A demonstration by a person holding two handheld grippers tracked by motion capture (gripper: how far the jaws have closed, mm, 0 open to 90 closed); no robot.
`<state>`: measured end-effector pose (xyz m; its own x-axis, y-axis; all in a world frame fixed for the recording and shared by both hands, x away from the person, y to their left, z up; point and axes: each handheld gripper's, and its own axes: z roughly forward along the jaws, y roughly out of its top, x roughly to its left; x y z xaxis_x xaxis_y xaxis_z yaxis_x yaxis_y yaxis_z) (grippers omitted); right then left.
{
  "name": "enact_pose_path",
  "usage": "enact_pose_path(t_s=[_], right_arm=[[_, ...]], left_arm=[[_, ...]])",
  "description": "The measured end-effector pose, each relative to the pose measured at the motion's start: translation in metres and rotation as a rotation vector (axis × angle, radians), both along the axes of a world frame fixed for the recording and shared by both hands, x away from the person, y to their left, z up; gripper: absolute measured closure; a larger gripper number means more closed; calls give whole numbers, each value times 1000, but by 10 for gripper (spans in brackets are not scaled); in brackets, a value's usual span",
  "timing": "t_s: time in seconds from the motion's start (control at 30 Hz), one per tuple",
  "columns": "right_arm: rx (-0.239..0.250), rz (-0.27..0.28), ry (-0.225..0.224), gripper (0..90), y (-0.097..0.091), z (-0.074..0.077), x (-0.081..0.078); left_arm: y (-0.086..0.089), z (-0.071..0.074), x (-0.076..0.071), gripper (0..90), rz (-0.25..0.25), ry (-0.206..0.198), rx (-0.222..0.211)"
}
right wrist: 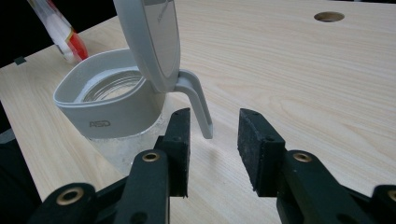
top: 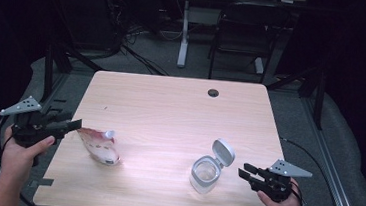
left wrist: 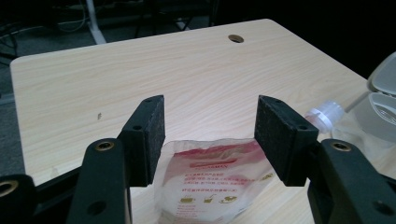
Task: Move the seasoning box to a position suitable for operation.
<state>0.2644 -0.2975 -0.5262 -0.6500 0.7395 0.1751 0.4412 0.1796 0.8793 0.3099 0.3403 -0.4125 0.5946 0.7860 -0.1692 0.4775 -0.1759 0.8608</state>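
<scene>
- My left gripper [top: 71, 123] hangs at the left edge of the table [top: 171, 102], jaws apart with nothing between the pads; in the left gripper view they frame the near end of the pouch [left wrist: 212, 182] without touching it.
- The pouch [top: 99, 146] lies on the table close to the left edge, toward the near side. It is a clear film bag with red print, and its white screw spout [left wrist: 325, 114] points toward the jar.
- I judge it soft and light: the film looks crinkled and glossy, so it should fold, sag and slide under the pads. I would take hold at the flat sealed end between my jaws, or just below the stiff spout, and not on the slack belly.
- My right gripper [top: 247, 176] rests near the front right corner, jaws spread and empty, just beside the jar [top: 206, 173].
- The jar stands upright toward the front edge, right of the middle. It has a clear body, a grey collar [right wrist: 112, 100] and a hinged lid [right wrist: 152, 37] standing open.
- It looks rigid, smooth and heavier than the pouch. The lid's tab [right wrist: 198, 105] hangs just ahead of my right jaws, but I would steady the jar by its collar, since pulling on the lid could tip it.
</scene>
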Motion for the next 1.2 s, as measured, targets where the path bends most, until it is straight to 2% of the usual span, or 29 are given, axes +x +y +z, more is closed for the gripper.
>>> enact_pose_path(t_s=[0.23,0.37,0.57,0.73,0.87,1.0,1.2], right_arm=[[1,-2,2,650,-1,-1,1],[-6,3,6,650,0,-1,0],[-3,1,3,650,-1,-2,0],[-6,0,1,650,-1,-1,0],[-8,2,4,650,0,-2,0],[-17,4,5,650,0,-2,0],[-23,7,7,650,1,-2,0]], left_arm=[[0,1,2,410,-28,0,53],[-2,0,2,403,-34,-3,101],[4,-7,3,401,-47,11,83],[4,-13,2,397,-56,-1,56],[5,-17,-2,400,-54,-13,49],[5,-22,-3,454,-43,0,79],[8,-25,-6,575,-33,-8,63]])
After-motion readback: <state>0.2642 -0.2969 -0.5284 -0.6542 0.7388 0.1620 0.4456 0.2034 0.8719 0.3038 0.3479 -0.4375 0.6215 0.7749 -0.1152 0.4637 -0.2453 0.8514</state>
